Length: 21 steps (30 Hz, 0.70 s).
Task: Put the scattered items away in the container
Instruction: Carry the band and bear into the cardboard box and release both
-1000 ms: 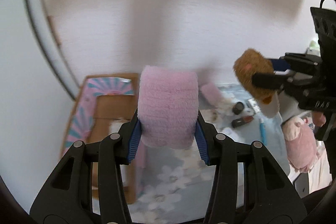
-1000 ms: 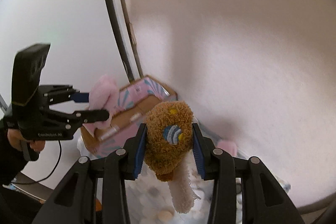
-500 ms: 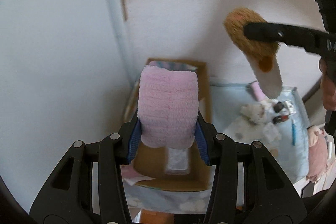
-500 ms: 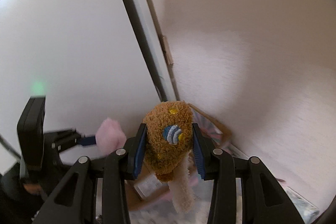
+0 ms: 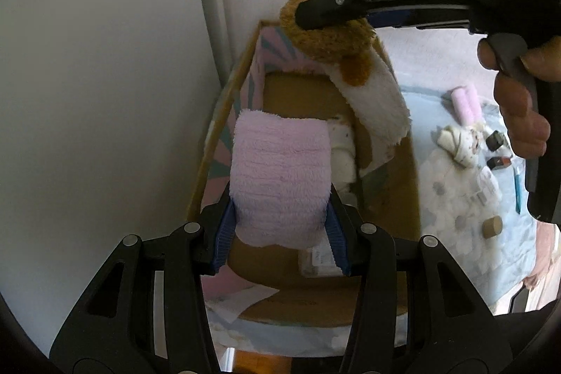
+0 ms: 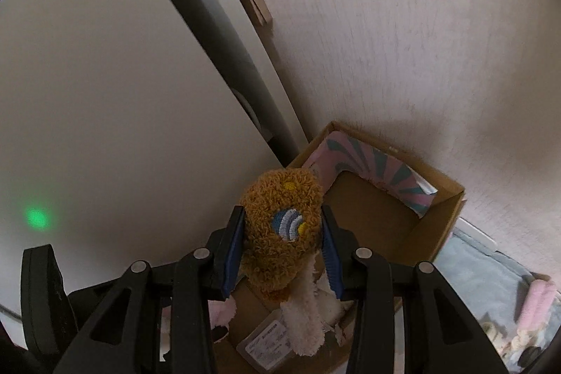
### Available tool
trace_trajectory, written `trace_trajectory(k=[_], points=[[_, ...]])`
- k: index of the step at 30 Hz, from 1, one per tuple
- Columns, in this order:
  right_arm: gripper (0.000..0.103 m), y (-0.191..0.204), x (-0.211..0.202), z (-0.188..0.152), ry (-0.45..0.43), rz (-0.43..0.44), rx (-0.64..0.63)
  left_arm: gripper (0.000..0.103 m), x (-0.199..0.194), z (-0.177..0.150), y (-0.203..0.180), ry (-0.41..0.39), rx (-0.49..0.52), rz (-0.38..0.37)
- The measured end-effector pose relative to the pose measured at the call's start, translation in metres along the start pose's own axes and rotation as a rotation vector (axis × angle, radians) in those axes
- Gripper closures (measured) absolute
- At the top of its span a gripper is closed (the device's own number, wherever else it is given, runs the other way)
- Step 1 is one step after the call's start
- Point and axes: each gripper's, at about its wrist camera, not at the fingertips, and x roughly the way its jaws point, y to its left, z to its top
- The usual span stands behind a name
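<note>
My left gripper (image 5: 280,233) is shut on a fluffy pink cloth (image 5: 280,177), held above the open cardboard box (image 5: 403,198). My right gripper (image 6: 282,249) is shut on a brown and white fuzzy sock (image 6: 280,230), also over the cardboard box (image 6: 441,230). In the left wrist view the right gripper (image 5: 336,11) hangs at the top with the brown sock (image 5: 350,58) dangling into the box. A small white pack (image 6: 266,346) and a white plush piece (image 5: 342,149) lie inside the box.
The box stands in a corner between a white door (image 5: 87,93) and a textured wall (image 6: 420,41). On the pale blue mat (image 5: 455,198) to the right lie a pink roll (image 5: 464,104), a cream cloth (image 5: 455,142), small dark items (image 5: 496,149) and a wooden cylinder (image 5: 491,226).
Both grippers swung left from the mat to above the box, each keeping its item. The right gripper came close above the left one and the sock's white end now hangs inside the box.
</note>
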Motion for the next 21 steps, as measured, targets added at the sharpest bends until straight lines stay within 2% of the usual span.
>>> trace_trajectory(k=[6, 9, 10, 11, 12, 17, 21], points=[[0.062, -0.007, 0.016, 0.005, 0.029, 0.014, 0.034, 0.06, 0.013, -0.001, 0.004, 0.022, 0.009, -0.009], [0.048, -0.01, 0.019, 0.01, 0.045, 0.02, 0.057, 0.055, 0.017, 0.001, 0.005, 0.047, 0.009, -0.013], [0.046, -0.013, 0.015, 0.013, 0.036, 0.017, 0.062, 0.043, 0.017, 0.002, 0.005, 0.057, 0.008, -0.011], [0.045, -0.015, 0.01, 0.014, 0.016, 0.009, 0.066, 0.013, 0.017, 0.002, 0.006, 0.06, 0.012, -0.005], [0.044, -0.016, 0.005, 0.015, 0.003, 0.0, 0.068, 0.0, 0.016, 0.002, 0.006, 0.053, 0.015, 0.001], [0.044, -0.021, -0.026, 0.01, -0.044, -0.028, 0.062, 0.0, 0.003, 0.004, 0.007, 0.021, 0.018, 0.002], [0.044, -0.02, -0.045, 0.002, -0.066, -0.052, 0.045, 0.0, 0.002, 0.007, -0.007, 0.007, 0.021, 0.018]])
